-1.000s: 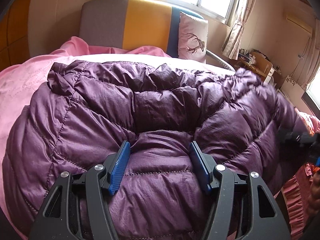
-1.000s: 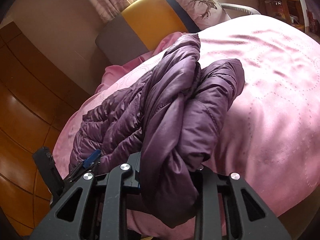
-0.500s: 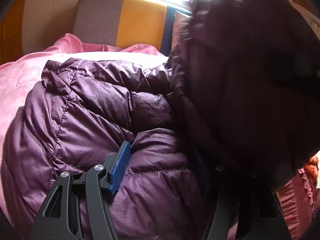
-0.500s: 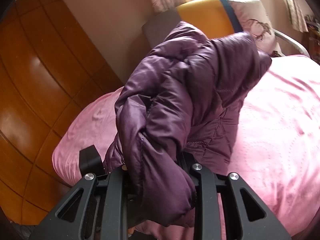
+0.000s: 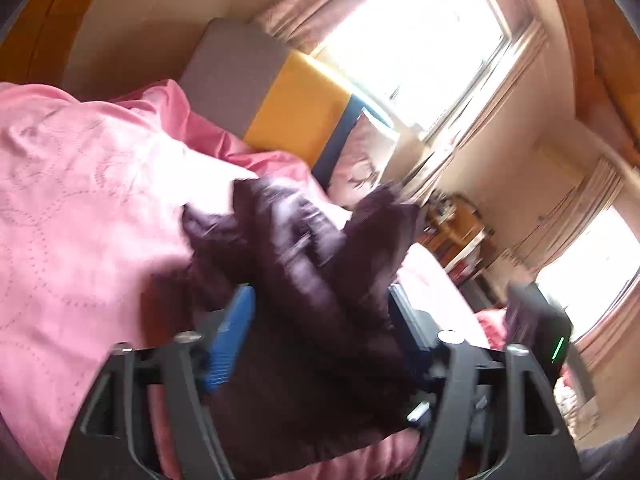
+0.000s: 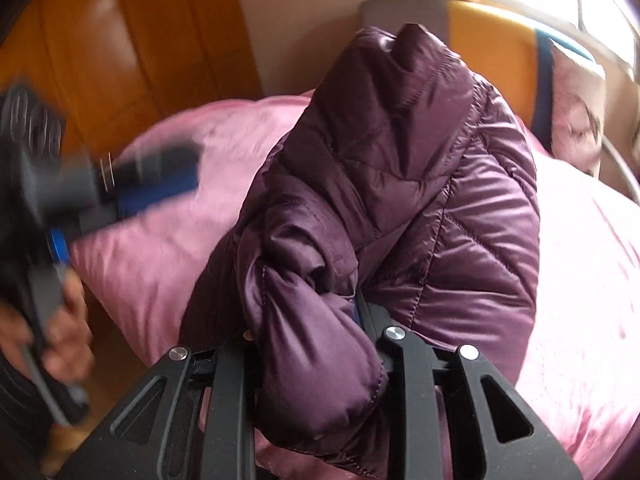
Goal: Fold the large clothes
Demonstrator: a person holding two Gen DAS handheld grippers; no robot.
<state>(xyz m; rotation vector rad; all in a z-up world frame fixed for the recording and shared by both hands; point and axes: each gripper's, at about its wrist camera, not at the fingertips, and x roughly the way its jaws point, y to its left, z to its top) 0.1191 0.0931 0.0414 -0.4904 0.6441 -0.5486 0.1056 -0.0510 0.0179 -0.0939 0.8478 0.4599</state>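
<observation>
Risk aplenty: purple down jacket (image 6: 404,208) hoisted off the pink bed (image 6: 580,280), bunched and pinched in right gripper (image 6: 316,320). Left gripper (image 5: 320,332) just spread wider, fabric loose between. Could well slip out, slick and puffy, and undo the fold.

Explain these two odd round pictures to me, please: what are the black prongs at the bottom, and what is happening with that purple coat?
There is no robot here. A person holds a black two-fingered gripping tool in each hand, and each carries a wide-angle camera looking along its fingers. One picture comes from the left tool, the other from the right tool. A pink quilted bedspread covers the bed. The right tool is clamped on a bunched fold of the shiny purple puffer jacket, holding it up. The left tool's jaws have just been opening; seen from the right, it looks clear of the jacket.
</observation>
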